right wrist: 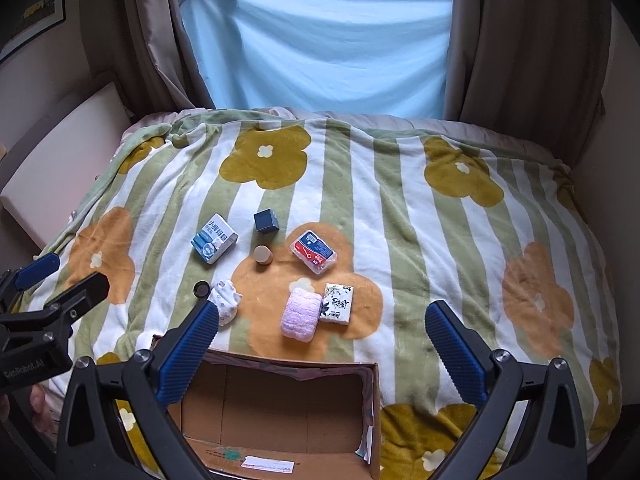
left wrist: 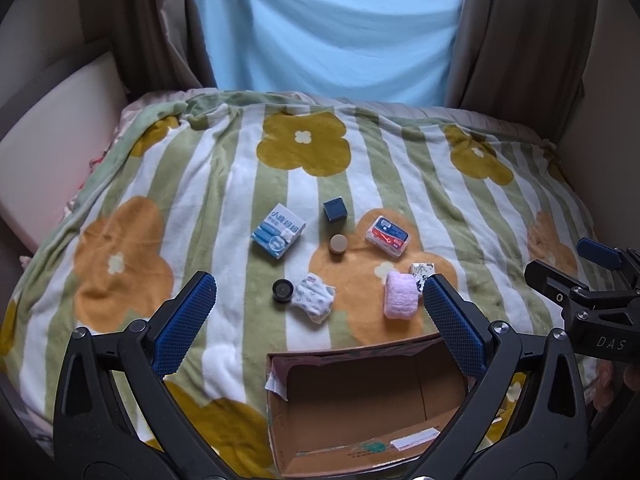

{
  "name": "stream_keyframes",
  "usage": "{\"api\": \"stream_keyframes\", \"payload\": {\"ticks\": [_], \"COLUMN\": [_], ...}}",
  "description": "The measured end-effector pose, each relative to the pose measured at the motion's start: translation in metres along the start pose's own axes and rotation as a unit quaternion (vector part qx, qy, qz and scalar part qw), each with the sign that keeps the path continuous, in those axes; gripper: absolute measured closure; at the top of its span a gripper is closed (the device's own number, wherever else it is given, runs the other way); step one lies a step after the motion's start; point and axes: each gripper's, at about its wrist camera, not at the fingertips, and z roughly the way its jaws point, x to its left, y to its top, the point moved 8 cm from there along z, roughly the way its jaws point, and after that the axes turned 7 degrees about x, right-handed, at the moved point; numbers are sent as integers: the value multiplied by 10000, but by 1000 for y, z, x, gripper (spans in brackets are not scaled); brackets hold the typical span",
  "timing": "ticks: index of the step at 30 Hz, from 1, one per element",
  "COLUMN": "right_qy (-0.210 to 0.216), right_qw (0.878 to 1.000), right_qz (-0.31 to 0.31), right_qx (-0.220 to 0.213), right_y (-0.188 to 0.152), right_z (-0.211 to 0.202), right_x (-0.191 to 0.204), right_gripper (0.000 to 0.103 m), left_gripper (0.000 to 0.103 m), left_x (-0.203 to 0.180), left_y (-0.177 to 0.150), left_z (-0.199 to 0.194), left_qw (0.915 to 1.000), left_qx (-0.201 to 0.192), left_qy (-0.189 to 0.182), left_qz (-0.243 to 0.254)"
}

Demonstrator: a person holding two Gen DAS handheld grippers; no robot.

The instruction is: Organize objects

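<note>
Starting point by the look of it: cardboard box sits open and empty at bottom centre of both views, nothing packed yet. All items lie on the floral blanket just above it, mid-frame: pink towel roll nearest the box rim, tissue pack touching its right side, patterned sock bundle to the left with a black lid beside it. Further up: tan round jar, dark blue cube, blue-white carton at left, red-blue plastic case at right.

Next move, likely: pick one near item, towel or socks, and drop it in the box. Soft goods, so a wide grasp and a deep close.

Left gripper hovers above the box's far edge, fingers wide apart, holding nothing. Right gripper likewise spread and empty, level with it, over the box's right side. Each one's body shows at the other view's edge.
</note>
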Motion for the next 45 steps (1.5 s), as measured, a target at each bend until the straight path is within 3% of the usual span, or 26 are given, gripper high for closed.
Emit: {"api": "stream_keyframes", "payload": {"ticks": [13, 21, 25, 26, 27, 37, 45], "right_qy": [-110, -85, -78, -177, -187, -257, -193], "right_qw": [9959, 9839, 9757, 9636, 9608, 9404, 9168], "right_qz": [425, 1095, 1398, 1872, 1953, 2293, 2674], "right_qx": [787, 1410, 1687, 1900, 1961, 2499, 2959], "right_y": [-5, -19, -25, -31, -33, -50, -72], "right_z": [57, 113, 140, 144, 151, 210, 242], "right_x": [-6, -6, -7, -7, -7, -2, 2], "right_gripper": [0, 0, 0, 0, 0, 0, 1], "left_gripper": [0, 0, 0, 0, 0, 0, 0], "left_x": [34, 59, 69, 72, 73, 89, 91], "left_y": [22, 27, 30, 31, 32, 43, 42], "left_z": [68, 128, 164, 173, 181, 269, 336], "left_qw": [9989, 9970, 9954, 9950, 9947, 9911, 9837], "left_qx": [445, 700, 838, 864, 885, 1127, 1490], "left_qy": [-84, -77, -92, -89, -79, -129, -22], "left_qz": [112, 331, 460, 486, 507, 699, 1003]}}
